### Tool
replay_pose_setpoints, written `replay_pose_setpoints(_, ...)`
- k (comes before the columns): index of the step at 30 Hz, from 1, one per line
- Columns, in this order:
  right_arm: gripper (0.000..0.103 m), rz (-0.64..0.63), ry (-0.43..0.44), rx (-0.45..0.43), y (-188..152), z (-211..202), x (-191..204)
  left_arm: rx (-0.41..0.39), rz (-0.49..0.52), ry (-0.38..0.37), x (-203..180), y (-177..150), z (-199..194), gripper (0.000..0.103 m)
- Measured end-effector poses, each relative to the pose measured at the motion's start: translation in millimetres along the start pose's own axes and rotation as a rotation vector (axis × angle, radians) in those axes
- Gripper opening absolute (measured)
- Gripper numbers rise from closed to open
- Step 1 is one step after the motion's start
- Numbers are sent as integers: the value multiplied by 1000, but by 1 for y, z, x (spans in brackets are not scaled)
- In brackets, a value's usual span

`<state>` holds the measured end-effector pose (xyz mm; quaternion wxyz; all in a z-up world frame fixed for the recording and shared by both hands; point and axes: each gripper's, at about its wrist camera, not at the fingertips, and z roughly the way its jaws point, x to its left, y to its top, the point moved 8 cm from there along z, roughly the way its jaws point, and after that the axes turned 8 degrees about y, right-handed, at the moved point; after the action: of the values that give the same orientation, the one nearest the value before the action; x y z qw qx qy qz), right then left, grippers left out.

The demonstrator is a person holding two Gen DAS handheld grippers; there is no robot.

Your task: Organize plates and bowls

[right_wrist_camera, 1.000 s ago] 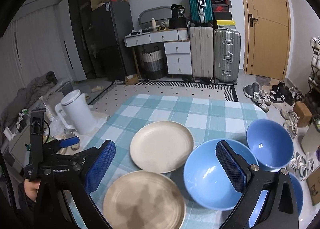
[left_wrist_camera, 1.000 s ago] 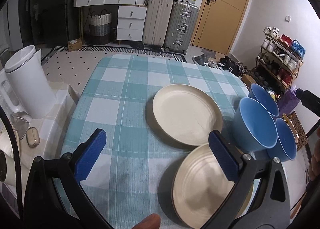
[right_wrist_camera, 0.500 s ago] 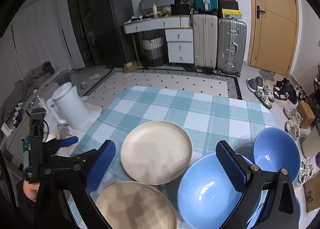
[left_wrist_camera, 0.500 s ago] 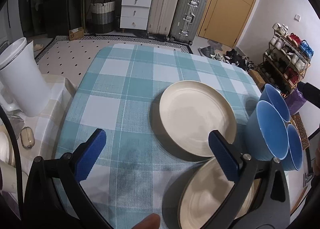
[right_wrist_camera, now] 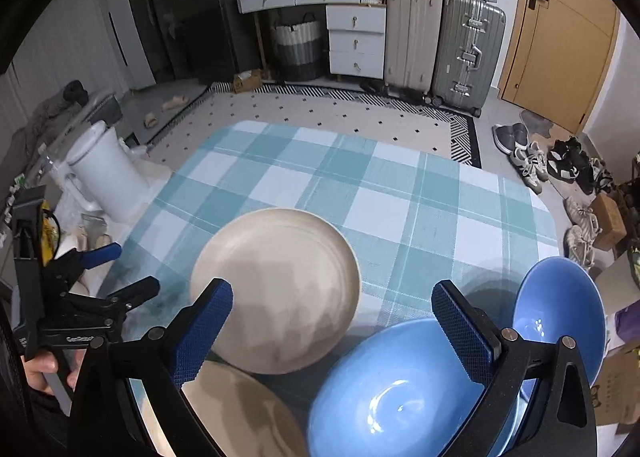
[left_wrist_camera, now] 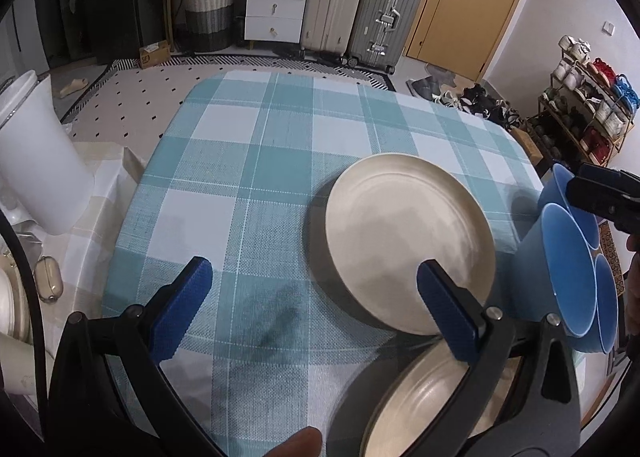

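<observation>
Both grippers have crept forward over the checked table [left_wrist_camera: 256,161], so a grab looks near; a second ago they hung further back. The left gripper [left_wrist_camera: 308,289] and right gripper [right_wrist_camera: 332,317] gape empty. Two cream plates [right_wrist_camera: 280,289] and three blue bowls [right_wrist_camera: 400,393] lie unstacked.

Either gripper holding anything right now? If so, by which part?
Nothing held. Left gripper and right gripper both have jaws wide open, hovering above the cream plates and blue bowls.

Near plate [left_wrist_camera: 416,401] partly behind left gripper [left_wrist_camera: 316,309]
</observation>
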<state>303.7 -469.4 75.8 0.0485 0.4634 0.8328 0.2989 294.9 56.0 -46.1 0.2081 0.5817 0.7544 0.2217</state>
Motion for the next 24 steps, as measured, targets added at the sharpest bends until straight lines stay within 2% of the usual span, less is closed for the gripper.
replay_pose_setpoints(6,100,-10,-6,70,-1,32,-6,28,12,9,-2,-1,20,102)
replay_pose_setpoints(10,97,-5,12,138,-4,51,-10,50,0,-22,-3,-3,30,101)
replay_pose_setpoints(16,94,-3,3,213,-5,72,-17,79,12,-35,-7,-4,44,91)
replay_pose_setpoints(18,92,2,-2,250,-7,82,-20,83,20,-32,-9,-4,49,89)
replay_pose_setpoints(22,80,12,-7,321,-14,99,-25,103,32,-36,-13,-7,58,85)
replay_pose_setpoints(24,80,7,-14,342,-17,106,-26,112,38,-36,-15,-8,63,85)
